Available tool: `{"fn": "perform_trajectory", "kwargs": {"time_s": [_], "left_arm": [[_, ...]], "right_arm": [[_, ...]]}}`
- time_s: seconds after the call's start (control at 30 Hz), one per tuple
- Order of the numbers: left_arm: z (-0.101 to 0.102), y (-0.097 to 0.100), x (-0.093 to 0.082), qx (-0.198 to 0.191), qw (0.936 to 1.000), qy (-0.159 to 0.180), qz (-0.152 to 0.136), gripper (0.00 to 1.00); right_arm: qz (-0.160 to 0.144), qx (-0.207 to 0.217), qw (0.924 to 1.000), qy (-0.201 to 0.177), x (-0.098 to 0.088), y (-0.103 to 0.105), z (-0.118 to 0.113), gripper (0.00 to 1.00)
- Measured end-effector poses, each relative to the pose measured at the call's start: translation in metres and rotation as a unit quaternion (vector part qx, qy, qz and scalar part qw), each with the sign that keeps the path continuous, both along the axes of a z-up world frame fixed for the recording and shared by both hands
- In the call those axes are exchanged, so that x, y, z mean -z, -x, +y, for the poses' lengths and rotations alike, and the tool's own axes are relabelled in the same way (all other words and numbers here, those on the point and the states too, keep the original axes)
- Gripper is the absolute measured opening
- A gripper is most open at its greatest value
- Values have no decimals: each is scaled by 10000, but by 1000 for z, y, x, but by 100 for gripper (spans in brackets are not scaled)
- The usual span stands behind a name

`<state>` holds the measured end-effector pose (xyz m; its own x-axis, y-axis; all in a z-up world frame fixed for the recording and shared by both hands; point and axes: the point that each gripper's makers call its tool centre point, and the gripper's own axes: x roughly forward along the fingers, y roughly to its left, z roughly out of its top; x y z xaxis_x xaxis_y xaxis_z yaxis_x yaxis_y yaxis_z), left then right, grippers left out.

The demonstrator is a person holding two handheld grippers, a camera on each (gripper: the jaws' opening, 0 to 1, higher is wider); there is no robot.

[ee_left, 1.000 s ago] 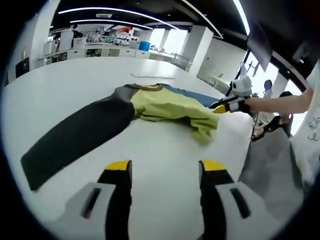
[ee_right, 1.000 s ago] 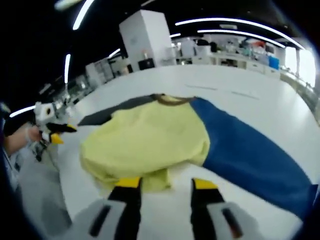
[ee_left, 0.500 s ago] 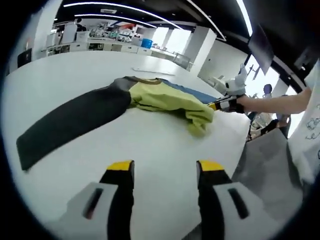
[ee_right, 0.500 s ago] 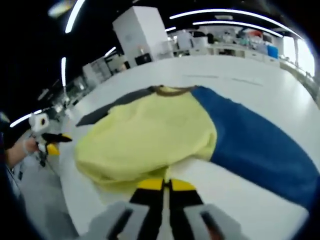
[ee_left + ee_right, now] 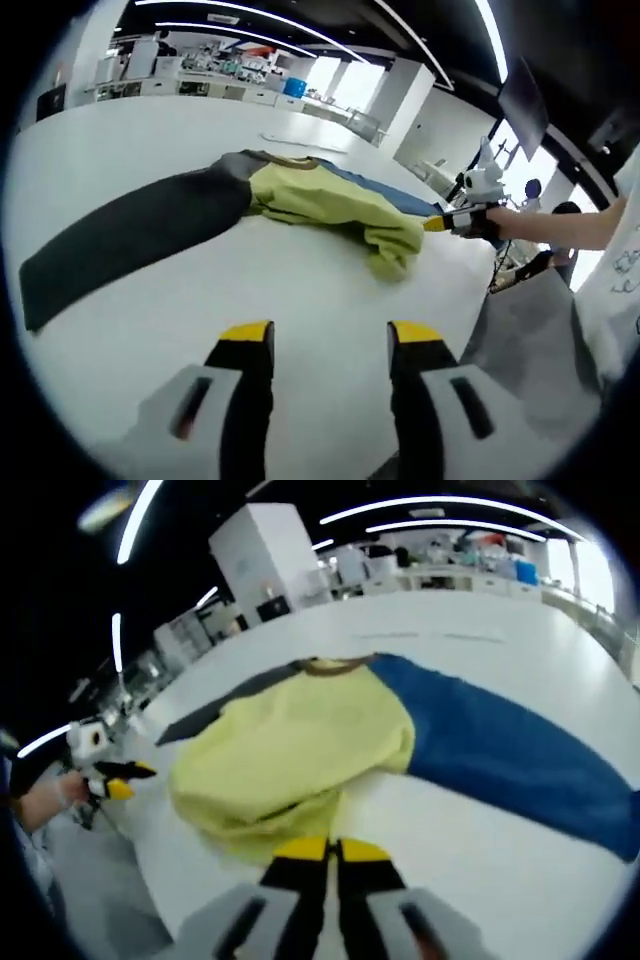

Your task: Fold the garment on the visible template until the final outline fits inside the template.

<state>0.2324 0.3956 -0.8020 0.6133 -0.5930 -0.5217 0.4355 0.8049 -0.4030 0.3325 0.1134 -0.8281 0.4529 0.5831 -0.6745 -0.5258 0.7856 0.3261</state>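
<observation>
- Left gripper view: the left claw [image 5: 322, 342] is hovering released over the bare white counter [image 5: 300, 290], its two yellow-tipped jaws standing well apart, with nothing between them.
- A long-sleeved garment [image 5: 330, 200] is lying spread across the counter, its yellow-green body bunched into a loose fold at the near hem.
- The garment's dark grey sleeve [image 5: 130, 235] is stretching flat along the counter, away from the body, while the blue sleeve [image 5: 385, 190] is peeking out beyond the yellow cloth.
- The right claw [image 5: 440, 222] is reaching in from the counter's edge, its yellow tips sitting against the bunched hem; a hand [image 5: 480, 222] is holding it.
- Right gripper view: the right claw [image 5: 330, 851] is clenched, its jaws pressed together at the rumpled yellow hem of the garment [image 5: 300, 755]; whether cloth is caught between them cannot be told.
- The blue sleeve [image 5: 520, 760] is lying flat across the counter [image 5: 470, 845], and the grey sleeve [image 5: 215, 712] is trailing off behind the body.
- The left claw [image 5: 118, 778] is showing off the counter's edge, held in a hand [image 5: 45, 800].
</observation>
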Motion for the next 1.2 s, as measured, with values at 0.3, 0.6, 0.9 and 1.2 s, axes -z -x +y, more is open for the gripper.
{"fn": "perform_trajectory", "kwargs": {"time_s": [0.3,0.6,0.9,1.2], "left_arm": [[-16,-15,-1,131,9999,68,-20,36],[-39,-46,0,232,9996,126,-25,27],[-78,-84,4,217,9984,505,165,19],[-104,-96,-5,133,9930,1100,399,15]], "right_arm": [[56,262,9996,-120,-6,25,-19,0],[157,520,9981,-277,-12,48,-28,0],[185,685,9968,-366,-17,57,-35,0],[183,807,9956,-432,-18,55,-41,0]]}}
